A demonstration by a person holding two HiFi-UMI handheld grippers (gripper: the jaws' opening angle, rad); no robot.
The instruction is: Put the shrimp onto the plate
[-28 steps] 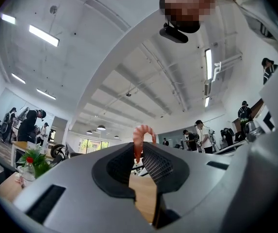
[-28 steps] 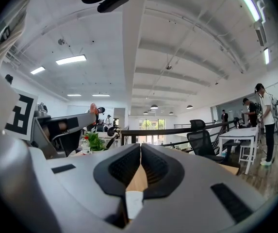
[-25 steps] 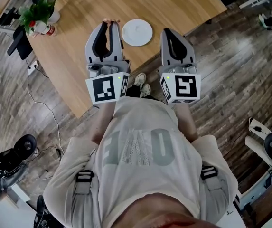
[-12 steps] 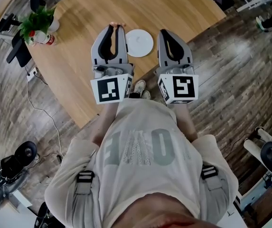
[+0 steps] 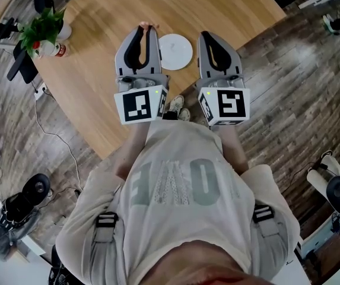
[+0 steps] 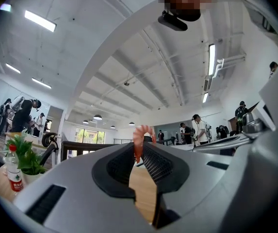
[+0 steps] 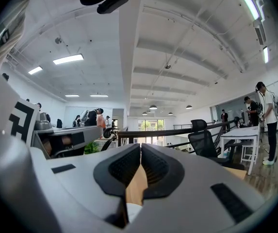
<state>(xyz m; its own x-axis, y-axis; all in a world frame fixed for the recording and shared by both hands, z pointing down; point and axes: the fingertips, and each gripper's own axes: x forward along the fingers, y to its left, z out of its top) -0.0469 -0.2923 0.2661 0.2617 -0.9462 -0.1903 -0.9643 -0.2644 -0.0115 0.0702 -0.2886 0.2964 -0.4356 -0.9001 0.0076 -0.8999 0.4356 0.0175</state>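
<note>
A curled orange shrimp (image 6: 139, 139) is pinched between the tips of my left gripper (image 6: 139, 152), and its end sticks out past the jaws (image 5: 145, 27). That gripper hangs over the wooden table just left of the white plate (image 5: 175, 50), which holds nothing. My right gripper (image 5: 208, 35) is shut with nothing in it, just right of the plate; in the right gripper view its jaws (image 7: 140, 152) meet at the tips. Both grippers point level, away from the person.
The round wooden table (image 5: 98, 22) ends in a curved edge near the person's feet. A potted plant (image 5: 39, 29) with a bottle beside it stands at the table's far left. Wood floor, cables and equipment surround the table. People stand in the room beyond.
Both grippers have drifted slightly forward and to the right over the table, closing in on the plate's two sides. The shrimp stays held in the left one.
</note>
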